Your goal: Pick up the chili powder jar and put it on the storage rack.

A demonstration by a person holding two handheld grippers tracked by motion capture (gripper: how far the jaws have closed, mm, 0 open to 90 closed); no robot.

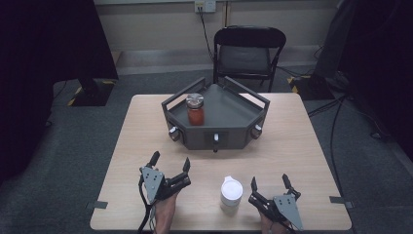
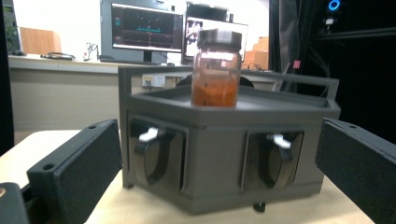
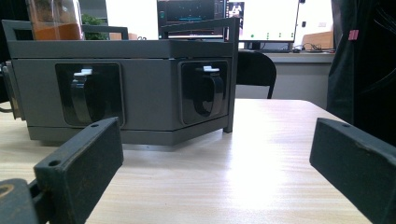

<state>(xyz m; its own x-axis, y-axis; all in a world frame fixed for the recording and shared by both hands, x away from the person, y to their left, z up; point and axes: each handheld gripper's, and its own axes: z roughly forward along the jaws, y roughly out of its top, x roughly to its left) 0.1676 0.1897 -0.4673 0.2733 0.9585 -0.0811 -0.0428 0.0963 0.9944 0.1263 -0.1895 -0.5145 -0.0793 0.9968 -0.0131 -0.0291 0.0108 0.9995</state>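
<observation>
Both hands low at the near edge of the bench (image 1: 146, 122), and nothing is held. The left hand-held gripper (image 1: 170, 163) has its jaws spread wide and empty, aimed up the bench at the grey hexagonal stand (image 1: 214, 122); from its own view it looks squarely at the jar (image 2: 217, 70) of orange-red paste, upright on the stand's top deck toward the left front corner, metal lid on. That line-up reads like a reach being prepared, with the jaws already open far enough to take the jar's body. The right hand-held gripper (image 1: 268, 184) is wide open and empty too, resting just right of the white lidded cup (image 1: 231, 192), near it but apart, probably waiting its turn for that cup. The stand's front faces carry recessed knobs (image 3: 84, 95), none touched. A black chair (image 1: 248, 53) sits beyond the bench.
</observation>
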